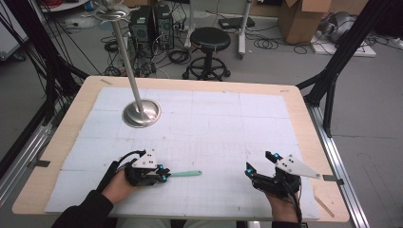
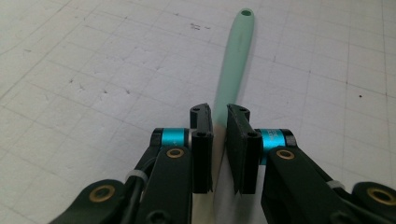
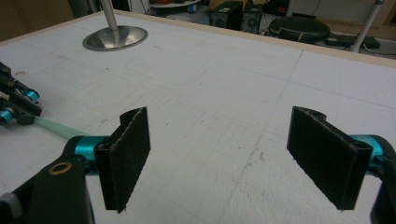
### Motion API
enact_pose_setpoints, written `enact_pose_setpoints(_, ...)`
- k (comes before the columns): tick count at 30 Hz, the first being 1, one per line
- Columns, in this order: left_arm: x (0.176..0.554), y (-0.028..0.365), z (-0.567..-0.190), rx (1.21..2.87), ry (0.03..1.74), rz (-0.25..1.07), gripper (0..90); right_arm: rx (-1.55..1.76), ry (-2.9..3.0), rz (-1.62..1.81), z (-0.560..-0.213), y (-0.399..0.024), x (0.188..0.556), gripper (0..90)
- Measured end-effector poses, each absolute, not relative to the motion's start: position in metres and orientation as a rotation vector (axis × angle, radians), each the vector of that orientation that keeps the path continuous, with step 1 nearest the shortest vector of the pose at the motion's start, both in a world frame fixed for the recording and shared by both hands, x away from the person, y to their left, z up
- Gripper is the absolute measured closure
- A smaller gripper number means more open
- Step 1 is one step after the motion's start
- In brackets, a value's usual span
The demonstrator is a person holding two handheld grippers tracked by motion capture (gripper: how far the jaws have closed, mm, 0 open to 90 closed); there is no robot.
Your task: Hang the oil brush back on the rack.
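Observation:
A mint-green utensil handle (image 1: 186, 174) with a hole at its far end lies flat on the white gridded mat (image 1: 214, 123), near the front left. My left gripper (image 1: 164, 175) is shut on its near end. In the left gripper view the handle (image 2: 236, 51) runs straight away from between the two pads of that gripper (image 2: 219, 114); whatever head the utensil has is hidden under the jaws. My right gripper (image 1: 258, 161) rests at the front right, open wide, nothing between its pads (image 3: 219, 135). In the right gripper view the handle (image 3: 53, 127) sticks out from the left gripper (image 3: 16, 105).
A metal pole on a round shiny base (image 1: 141, 113) stands at the back left of the mat, with hooks at its top. The wooden table edge (image 1: 332, 156) frames the mat. Behind the table are a black stool (image 1: 209, 40), cables and boxes.

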State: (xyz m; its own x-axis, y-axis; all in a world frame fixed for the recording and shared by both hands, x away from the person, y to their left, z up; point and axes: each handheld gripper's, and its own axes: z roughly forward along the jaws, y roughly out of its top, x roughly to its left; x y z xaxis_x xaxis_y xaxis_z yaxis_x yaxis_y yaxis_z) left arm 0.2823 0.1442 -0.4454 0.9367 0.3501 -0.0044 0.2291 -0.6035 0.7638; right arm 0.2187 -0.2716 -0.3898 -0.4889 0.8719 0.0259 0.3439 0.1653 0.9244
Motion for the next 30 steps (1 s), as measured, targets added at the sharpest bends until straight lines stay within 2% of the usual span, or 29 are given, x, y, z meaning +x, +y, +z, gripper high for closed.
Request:
enact_pose_setpoints(19,0.283,0.15,-0.447,2.181,0.492,0.125,81.9,1.159,1.923,1.301,-0.392,-0.273,0.219,20.2)
enact_pose_setpoints(30,0.281,0.165,-0.436,2.028,0.537,0.122,81.8,1.154,1.934,1.306,-0.393,-0.271,0.219,20.2)
